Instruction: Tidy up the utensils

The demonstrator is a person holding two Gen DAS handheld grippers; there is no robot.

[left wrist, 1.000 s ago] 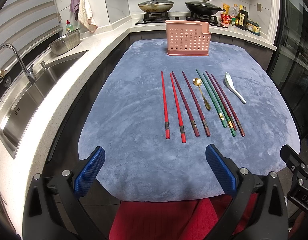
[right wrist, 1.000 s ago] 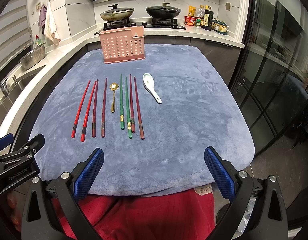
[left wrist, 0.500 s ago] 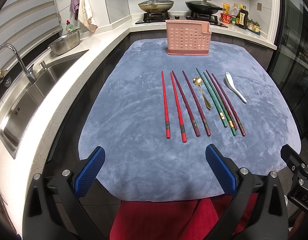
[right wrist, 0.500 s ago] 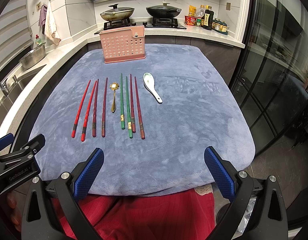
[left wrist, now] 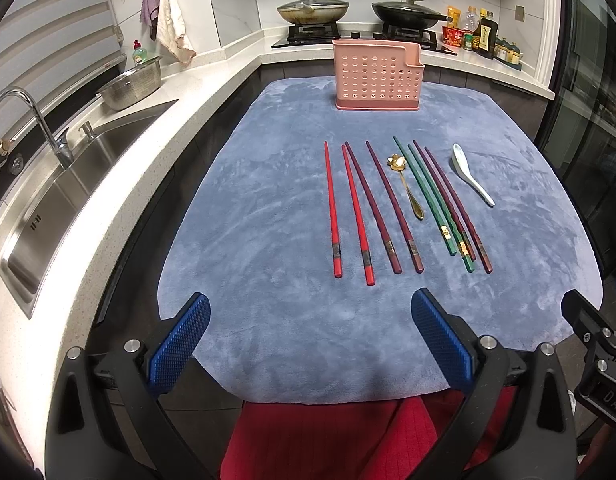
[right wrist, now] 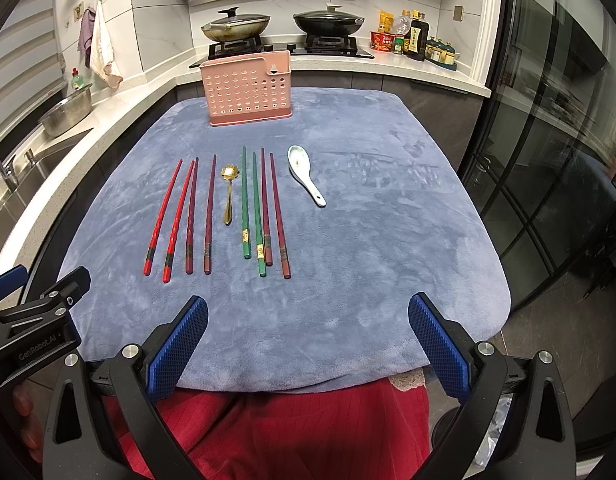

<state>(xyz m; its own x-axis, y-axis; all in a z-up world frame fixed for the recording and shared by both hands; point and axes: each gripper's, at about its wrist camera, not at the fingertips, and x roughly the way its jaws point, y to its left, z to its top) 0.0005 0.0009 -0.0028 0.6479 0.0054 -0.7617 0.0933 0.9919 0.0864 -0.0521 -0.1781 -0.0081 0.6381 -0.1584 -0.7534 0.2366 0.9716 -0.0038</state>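
Blue velvety cloth (left wrist: 268, 208) covers the table ahead of both grippers, and on it lie eight chopsticks in a row: a red pair (left wrist: 349, 210) left of centre, a maroon pair (left wrist: 387, 208), a green pair (left wrist: 429, 196) and another maroon pair (left wrist: 453, 204). A gold spoon (left wrist: 405, 184) lies among them, and a white ceramic spoon (right wrist: 306, 176) lies farthest right. Beyond them, well ahead, stands the pink perforated caddy (right wrist: 247, 88) — apparently empty.

Left gripper (left wrist: 309, 342) and right gripper (right wrist: 308, 340) hover at the near edge, jaws spread wide, holding nothing.

Risks ahead, as I judge them: the sticks lie close together, so a pinch may catch two or nudge a neighbour — and the soft pile could let a thin stick sink and slip from the pads.
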